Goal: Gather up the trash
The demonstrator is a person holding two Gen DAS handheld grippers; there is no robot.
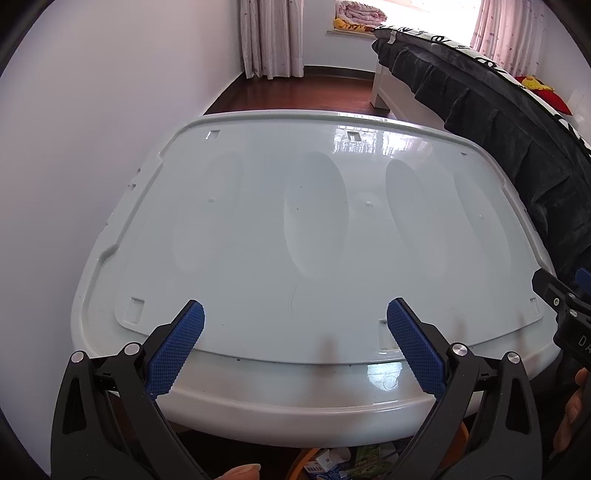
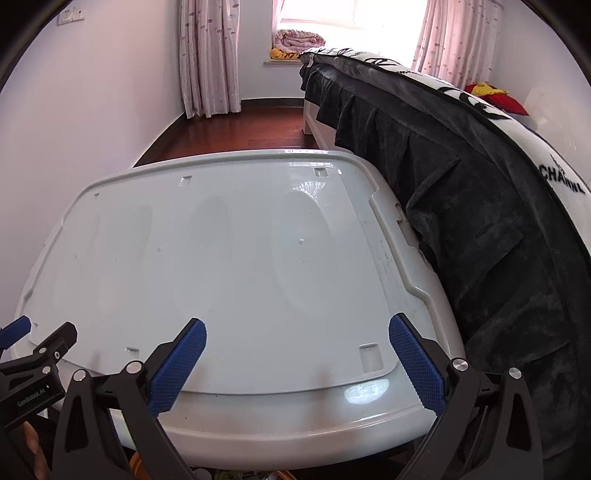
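Trash [image 1: 334, 463] w/ small cartons and green wrappers, heaped below the surface's near edge, mostly hidden, orange bin rim [image 1: 301, 461] around it

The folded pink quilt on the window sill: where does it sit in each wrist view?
Left wrist: the pink quilt sits at the top edge, right of centre, above the yellow plush.
Right wrist: it sits near the top, centre, left of the bed's far corner.
Shared landmark: the white tabletop filling the foreground of both.

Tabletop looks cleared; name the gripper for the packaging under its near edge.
Likely left gripper: green and white packaging sits centred below it, under the pale plastic tabletop, off-centre for right gripper.
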